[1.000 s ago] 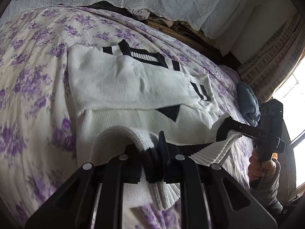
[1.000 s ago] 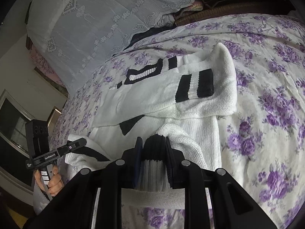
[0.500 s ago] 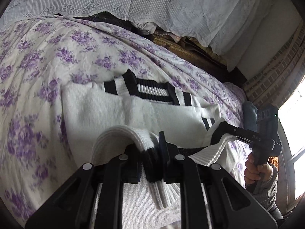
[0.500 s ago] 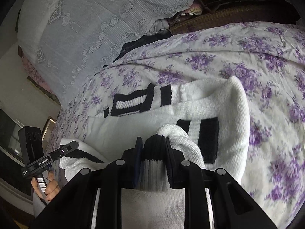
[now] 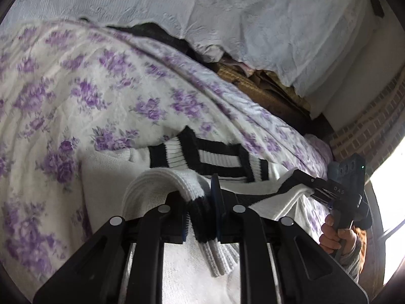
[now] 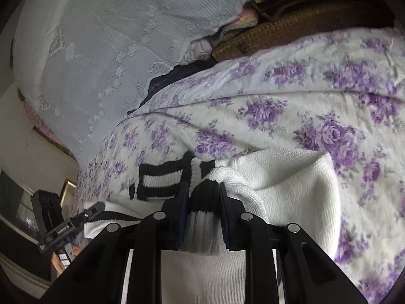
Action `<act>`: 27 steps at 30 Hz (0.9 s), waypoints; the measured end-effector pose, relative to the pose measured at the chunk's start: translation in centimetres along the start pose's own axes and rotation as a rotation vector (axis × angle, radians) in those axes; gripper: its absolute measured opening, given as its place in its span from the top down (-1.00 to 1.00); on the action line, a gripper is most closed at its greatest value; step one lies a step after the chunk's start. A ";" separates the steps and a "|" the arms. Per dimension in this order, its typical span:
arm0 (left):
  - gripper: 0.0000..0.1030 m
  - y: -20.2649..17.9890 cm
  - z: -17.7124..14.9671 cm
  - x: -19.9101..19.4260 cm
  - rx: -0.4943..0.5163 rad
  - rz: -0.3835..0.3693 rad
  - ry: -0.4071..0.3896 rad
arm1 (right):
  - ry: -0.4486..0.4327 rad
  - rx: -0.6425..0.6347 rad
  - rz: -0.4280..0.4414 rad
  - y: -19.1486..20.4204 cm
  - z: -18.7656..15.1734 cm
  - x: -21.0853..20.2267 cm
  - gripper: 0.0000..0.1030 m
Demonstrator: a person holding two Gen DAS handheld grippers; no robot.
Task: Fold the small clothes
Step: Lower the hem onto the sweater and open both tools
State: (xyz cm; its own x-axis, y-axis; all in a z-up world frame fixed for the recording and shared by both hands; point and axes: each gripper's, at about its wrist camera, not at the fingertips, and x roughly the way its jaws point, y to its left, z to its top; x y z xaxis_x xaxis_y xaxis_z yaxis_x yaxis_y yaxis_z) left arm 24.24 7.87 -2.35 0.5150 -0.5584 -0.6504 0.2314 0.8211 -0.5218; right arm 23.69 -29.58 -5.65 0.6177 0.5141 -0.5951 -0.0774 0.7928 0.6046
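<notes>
- Grippers are both pointing downward over the bed: the left gripper (image 5: 202, 215) is pinching the black-and-white ribbed hem of the white knit sweater (image 5: 106, 177), and the right gripper (image 6: 203, 217) is clamping the same hem further along.
- The sweater is lying on the purple-flowered bedspread (image 5: 88, 96), its striped collar (image 5: 215, 157) showing beyond the raised hem.
- A hand (image 5: 336, 235) is gripping the right tool's handle.
- A white lace cover (image 6: 101, 38) is draping behind the bed.

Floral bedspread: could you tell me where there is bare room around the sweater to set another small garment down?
The floral bedspread lies bare between the sweater collar and the lace cover, and right of the sweater's fold in the right wrist view. It is crowded near the left gripper and right gripper, both clamped on the hem.
</notes>
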 end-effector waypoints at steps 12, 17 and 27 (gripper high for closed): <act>-0.87 2.7 0.4 -3.2 -0.094 -0.024 -0.182 | -0.067 0.077 0.110 -2.5 0.2 -0.3 -0.12; -0.89 1.6 0.3 -5.0 0.003 -0.003 -0.223 | -0.135 -0.019 0.011 -0.9 -0.2 -1.7 -0.12; -0.87 -5.0 -3.9 -4.4 0.371 -0.085 -0.115 | -0.155 -0.206 -0.077 2.2 -1.5 -2.7 -0.09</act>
State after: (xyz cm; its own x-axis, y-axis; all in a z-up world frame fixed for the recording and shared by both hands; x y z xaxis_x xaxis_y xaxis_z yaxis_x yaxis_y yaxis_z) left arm 17.62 5.77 1.01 0.5654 -0.6270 -0.5359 0.5493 0.7709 -0.3224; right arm 20.67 -28.75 -3.50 0.7395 0.4060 -0.5370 -0.1732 0.8856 0.4310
